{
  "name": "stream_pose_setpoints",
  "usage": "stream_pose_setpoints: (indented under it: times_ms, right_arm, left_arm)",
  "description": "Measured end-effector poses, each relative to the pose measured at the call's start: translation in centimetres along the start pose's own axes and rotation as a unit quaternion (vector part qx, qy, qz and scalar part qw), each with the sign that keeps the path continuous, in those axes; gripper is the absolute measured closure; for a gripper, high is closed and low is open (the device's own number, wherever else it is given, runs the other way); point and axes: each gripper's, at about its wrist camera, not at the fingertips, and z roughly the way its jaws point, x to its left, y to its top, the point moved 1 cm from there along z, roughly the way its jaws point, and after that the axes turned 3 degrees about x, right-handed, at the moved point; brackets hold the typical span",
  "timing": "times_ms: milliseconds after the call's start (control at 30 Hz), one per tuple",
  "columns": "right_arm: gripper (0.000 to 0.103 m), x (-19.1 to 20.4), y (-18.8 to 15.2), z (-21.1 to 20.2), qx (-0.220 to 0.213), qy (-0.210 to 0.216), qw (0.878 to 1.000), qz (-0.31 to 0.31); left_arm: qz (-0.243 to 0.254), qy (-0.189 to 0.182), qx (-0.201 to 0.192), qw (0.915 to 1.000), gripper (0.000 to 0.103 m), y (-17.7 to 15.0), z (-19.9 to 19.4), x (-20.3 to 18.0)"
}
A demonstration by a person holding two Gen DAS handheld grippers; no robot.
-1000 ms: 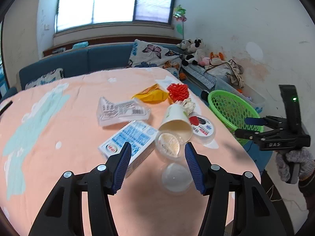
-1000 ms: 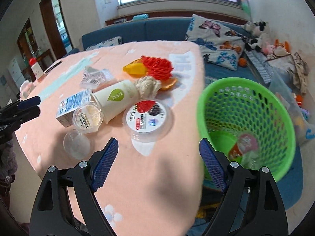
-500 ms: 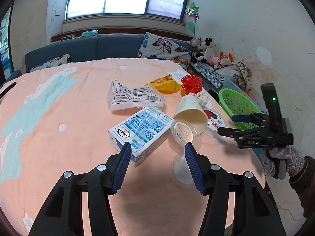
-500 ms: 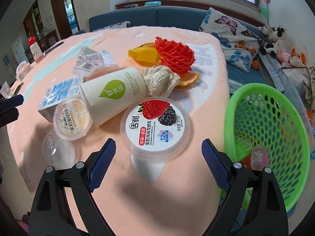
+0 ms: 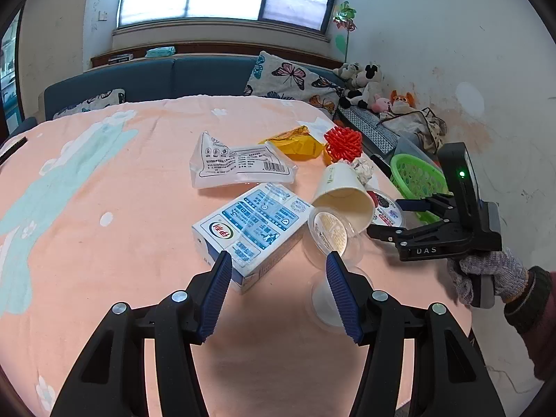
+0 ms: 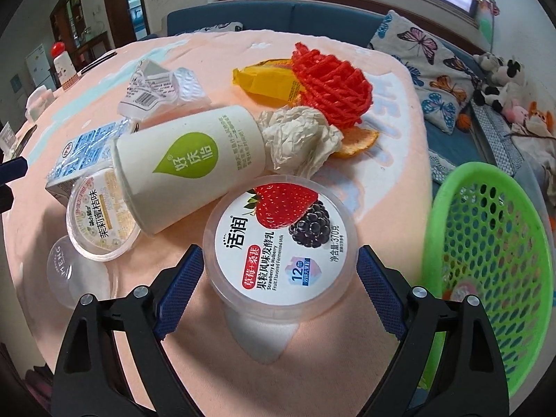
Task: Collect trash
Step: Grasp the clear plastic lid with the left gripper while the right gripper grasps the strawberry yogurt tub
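A strawberry yogurt tub (image 6: 279, 243) stands near the table edge, and my right gripper (image 6: 278, 264) straddles it. Its jaws are opening, with the tub between them and the pads clear of its sides. Beside the tub lie a tipped paper cup (image 6: 187, 170), a small jelly cup (image 6: 100, 215) and a clear lid (image 6: 69, 274). My left gripper (image 5: 278, 264) hangs open over the table with nothing held. A blue milk carton (image 5: 250, 229) lies just beyond its left finger. A green basket (image 6: 493, 260) sits to the right, below the table edge.
Farther back on the peach tablecloth (image 5: 121, 208) lie a red foam net (image 6: 330, 80), a yellow wrapper (image 6: 267, 80), crumpled paper (image 6: 299, 139), orange peel (image 6: 358, 142) and a clear plastic bag (image 5: 236, 166). A blue sofa (image 5: 156, 76) and soft toys (image 5: 361, 83) stand behind.
My right gripper has come in and down over the yogurt tub, its jaws spreading wider. The left gripper has dipped slightly toward the milk carton, its jaws unchanged.
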Motion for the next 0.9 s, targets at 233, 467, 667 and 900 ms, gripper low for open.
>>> stream_pose_setpoints:
  times_ms: [233, 467, 667, 900]
  right_arm:
    - [0.010, 0.2, 0.4, 0.9, 0.003, -0.008, 1.000, -0.004]
    - [0.011, 0.0, 0.2, 0.6, -0.003, -0.008, 1.000, 0.005]
    - [0.011, -0.2, -0.4, -1.0, -0.014, -0.006, 1.000, 0.015]
    - [0.011, -0.6, -1.3, -3.2, -0.030, -0.006, 0.999, 0.020]
  left_arm:
    - [0.003, -0.009, 0.004, 0.9999, 0.048, -0.6, 0.0, -0.4]
    - [0.020, -0.025, 0.016, 0.9993, 0.048, -1.3, 0.6, -1.8]
    - [0.015, -0.042, 0.028, 0.9986, 0.048, -1.0, 2.3, -2.7]
    - [0.034, -0.042, 0.044, 0.9976, 0.048, -1.7, 3.7, -3.6]
